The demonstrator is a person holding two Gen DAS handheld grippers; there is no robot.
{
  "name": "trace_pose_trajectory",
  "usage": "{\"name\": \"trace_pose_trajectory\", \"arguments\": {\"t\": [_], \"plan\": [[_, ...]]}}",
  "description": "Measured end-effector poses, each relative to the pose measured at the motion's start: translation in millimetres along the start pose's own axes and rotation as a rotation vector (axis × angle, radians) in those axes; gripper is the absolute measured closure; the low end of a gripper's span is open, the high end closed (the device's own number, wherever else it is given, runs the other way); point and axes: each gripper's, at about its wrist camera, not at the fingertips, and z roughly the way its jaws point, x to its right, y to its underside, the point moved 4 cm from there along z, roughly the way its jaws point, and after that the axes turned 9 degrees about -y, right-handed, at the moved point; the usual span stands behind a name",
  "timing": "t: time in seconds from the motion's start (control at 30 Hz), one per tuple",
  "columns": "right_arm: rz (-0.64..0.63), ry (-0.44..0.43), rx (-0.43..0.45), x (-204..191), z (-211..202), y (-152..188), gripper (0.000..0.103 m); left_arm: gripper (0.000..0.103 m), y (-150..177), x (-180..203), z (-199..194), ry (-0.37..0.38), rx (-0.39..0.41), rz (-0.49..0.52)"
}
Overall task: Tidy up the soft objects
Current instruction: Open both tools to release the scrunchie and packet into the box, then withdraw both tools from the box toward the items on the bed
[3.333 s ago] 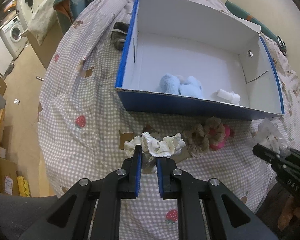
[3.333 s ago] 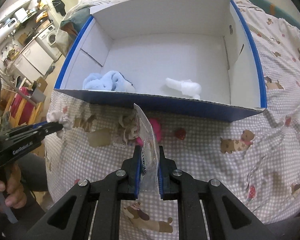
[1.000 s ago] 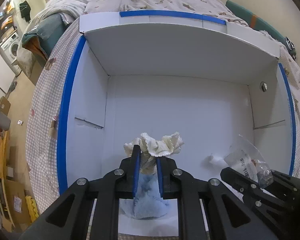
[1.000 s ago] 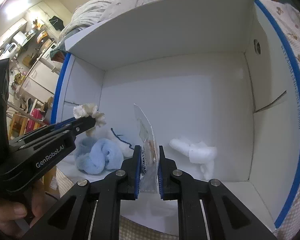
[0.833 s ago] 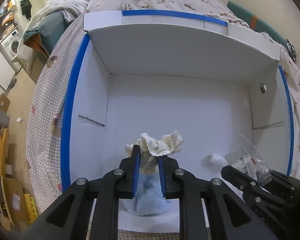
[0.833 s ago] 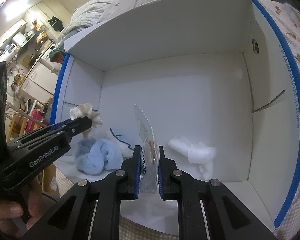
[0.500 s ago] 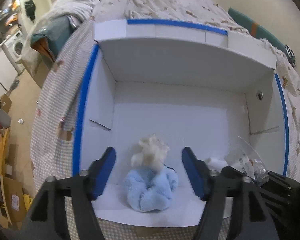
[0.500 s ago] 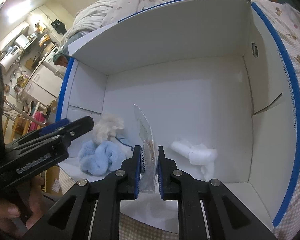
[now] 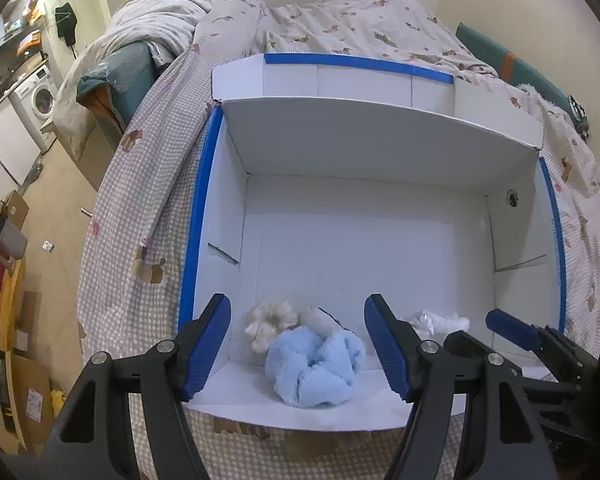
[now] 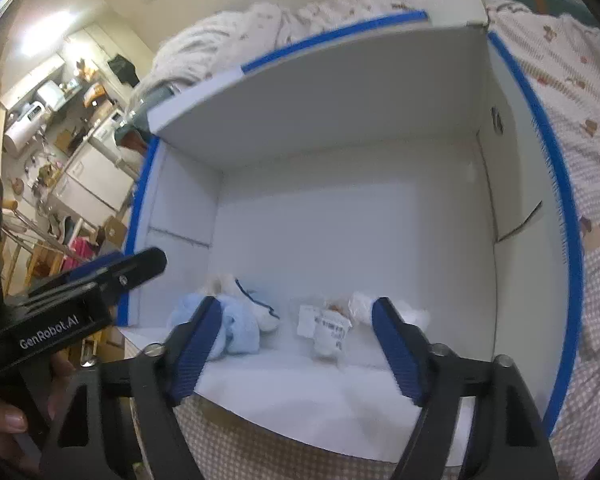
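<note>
A white box with blue edges (image 9: 380,144) lies open on the bed. On its floor near the front wall sit a cream scrunchie (image 9: 270,318), a fluffy blue scrunchie (image 9: 314,364) and a white soft item (image 9: 440,320). My left gripper (image 9: 298,312) hangs open above the two scrunchies, touching neither. My right gripper (image 10: 296,312) has its jaws opening. A clear packet (image 10: 326,326) lies loose on the box floor (image 10: 340,240) below them, next to the blue scrunchie (image 10: 236,328) and the white item (image 10: 404,312). The left gripper (image 10: 112,272) shows at the left of the right wrist view.
The box rests on a checked bedsheet (image 9: 140,208) with a heaped duvet (image 9: 160,16) behind it. Left of the bed the floor holds a washing machine (image 9: 36,100) and cardboard boxes (image 9: 28,384). A person's hand (image 10: 4,420) grips the left tool.
The left gripper opened and dropped the cream scrunchie beside the blue one. The right gripper then opened and the clear packet fell to the box floor. Both grippers drew back slightly.
</note>
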Motion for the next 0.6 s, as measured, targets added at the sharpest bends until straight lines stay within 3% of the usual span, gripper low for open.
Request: {"name": "trace_pose_trajectory", "arguments": {"t": [0.6], "plan": [[-0.057, 0.042, 0.04, -17.9, -38.2, 20.7, 0.017, 0.037, 34.6, -41.1, -35.4, -0.012, 0.023, -0.011]]}}
